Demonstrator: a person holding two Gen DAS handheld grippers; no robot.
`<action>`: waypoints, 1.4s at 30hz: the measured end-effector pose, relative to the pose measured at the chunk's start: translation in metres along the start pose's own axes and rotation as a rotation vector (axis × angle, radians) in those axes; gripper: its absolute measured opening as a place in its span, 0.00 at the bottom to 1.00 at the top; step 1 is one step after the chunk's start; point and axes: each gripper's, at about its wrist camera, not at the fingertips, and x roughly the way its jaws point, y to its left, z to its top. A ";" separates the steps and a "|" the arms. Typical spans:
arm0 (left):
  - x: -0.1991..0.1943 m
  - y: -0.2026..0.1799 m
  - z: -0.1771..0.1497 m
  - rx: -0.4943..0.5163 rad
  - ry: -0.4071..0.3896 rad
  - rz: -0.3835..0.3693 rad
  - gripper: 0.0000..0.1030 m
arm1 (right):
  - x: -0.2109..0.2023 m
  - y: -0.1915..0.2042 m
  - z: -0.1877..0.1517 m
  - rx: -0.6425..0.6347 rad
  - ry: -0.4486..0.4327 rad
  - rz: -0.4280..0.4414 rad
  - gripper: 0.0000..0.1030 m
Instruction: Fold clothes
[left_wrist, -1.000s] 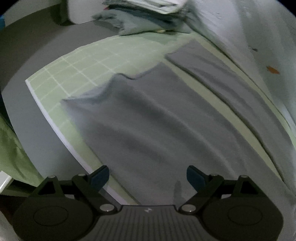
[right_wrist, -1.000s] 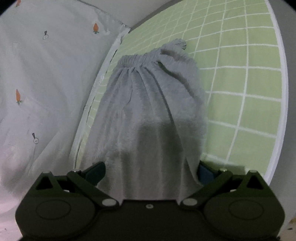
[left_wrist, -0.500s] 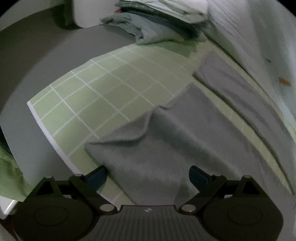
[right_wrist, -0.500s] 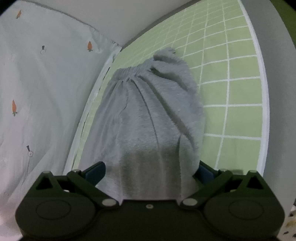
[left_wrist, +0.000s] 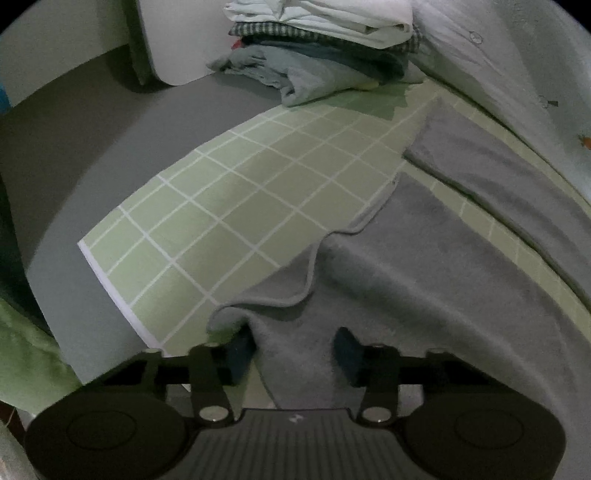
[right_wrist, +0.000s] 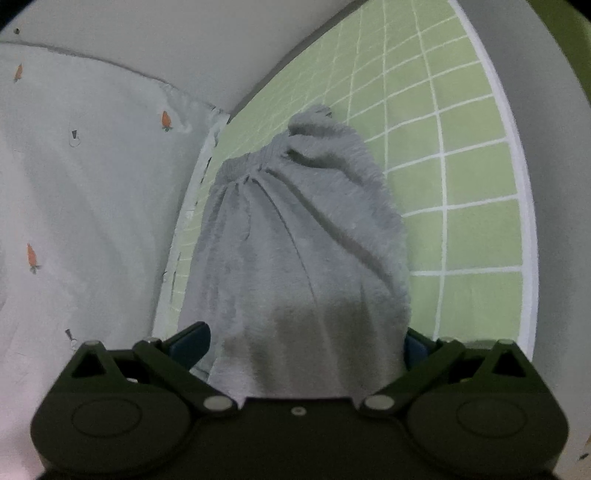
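Note:
Grey fleece trousers (left_wrist: 424, 280) lie on a green grid mat (left_wrist: 236, 206); the second leg (left_wrist: 502, 177) lies apart at the right. My left gripper (left_wrist: 293, 350) points down at the near leg's hem corner. Its jaws are closing with a raised fold of that cloth between them, and a gap still shows at the pads. In the right wrist view the same trousers (right_wrist: 303, 240) run from the elastic waistband (right_wrist: 255, 162) down over my right gripper (right_wrist: 304, 341). That gripper stands wide open, the cloth draped between its fingers and covering the right one.
A pile of folded clothes (left_wrist: 325, 48) sits at the mat's far end. A white sheet with small carrot prints (right_wrist: 81, 206) borders the mat on one side. Grey surface (left_wrist: 74, 155) surrounds the mat, and green fabric (left_wrist: 26, 354) lies at the lower left.
My left gripper has travelled along the leg to its hem corner, and its jaws have narrowed around a fold of cloth. The right gripper shifted slightly, still wide with cloth over it.

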 end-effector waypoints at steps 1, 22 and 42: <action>0.000 0.001 0.000 -0.008 -0.001 0.002 0.25 | 0.001 -0.001 0.003 -0.002 0.010 0.008 1.00; -0.096 0.012 0.044 -0.386 -0.188 -0.140 0.01 | -0.017 0.048 0.066 -0.142 0.081 0.221 0.01; -0.152 -0.023 0.074 -0.508 -0.375 -0.188 0.01 | 0.012 0.109 0.108 -0.137 0.086 0.409 0.01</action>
